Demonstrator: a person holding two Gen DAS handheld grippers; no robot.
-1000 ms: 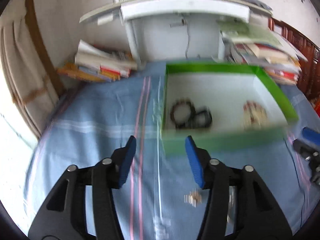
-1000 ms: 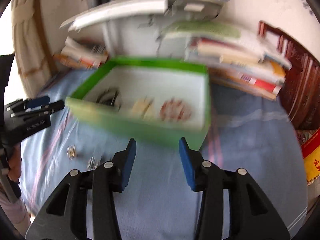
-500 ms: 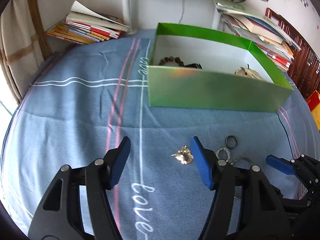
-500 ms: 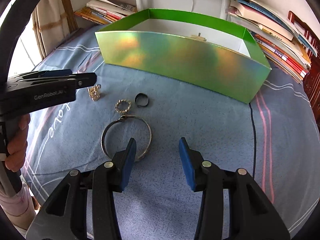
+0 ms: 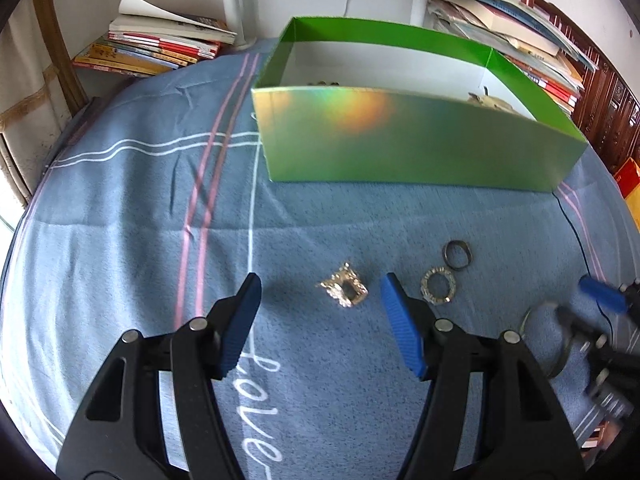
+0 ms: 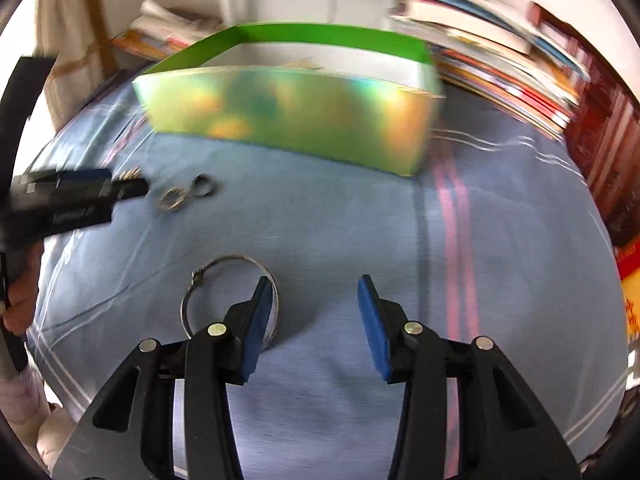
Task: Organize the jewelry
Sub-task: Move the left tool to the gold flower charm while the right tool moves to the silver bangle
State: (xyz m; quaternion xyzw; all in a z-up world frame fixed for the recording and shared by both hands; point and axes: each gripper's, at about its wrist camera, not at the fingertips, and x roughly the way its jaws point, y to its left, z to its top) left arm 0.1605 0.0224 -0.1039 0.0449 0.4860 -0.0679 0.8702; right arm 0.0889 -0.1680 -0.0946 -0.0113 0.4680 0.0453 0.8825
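Both tools have come closer to the loose jewelry since half a second ago, and the green box (image 5: 412, 148) now sits farther up each view. On the left, the tool (image 5: 318, 298) hangs released, its blue pads either side of the gold square pendant (image 5: 344, 290), not touching it. Just right of the pendant lie a small beaded ring (image 5: 438, 290) and, beyond it, a dark band ring (image 5: 457, 255), all on the blue bedspread (image 5: 120, 208). On the right, the tool (image 6: 314, 300) is likewise released, its left pad over the rim of the large silver bangle (image 6: 224, 268); whether they touch I cannot tell. Some jewelry already lies inside the box. Books (image 5: 160, 46) are stacked behind.
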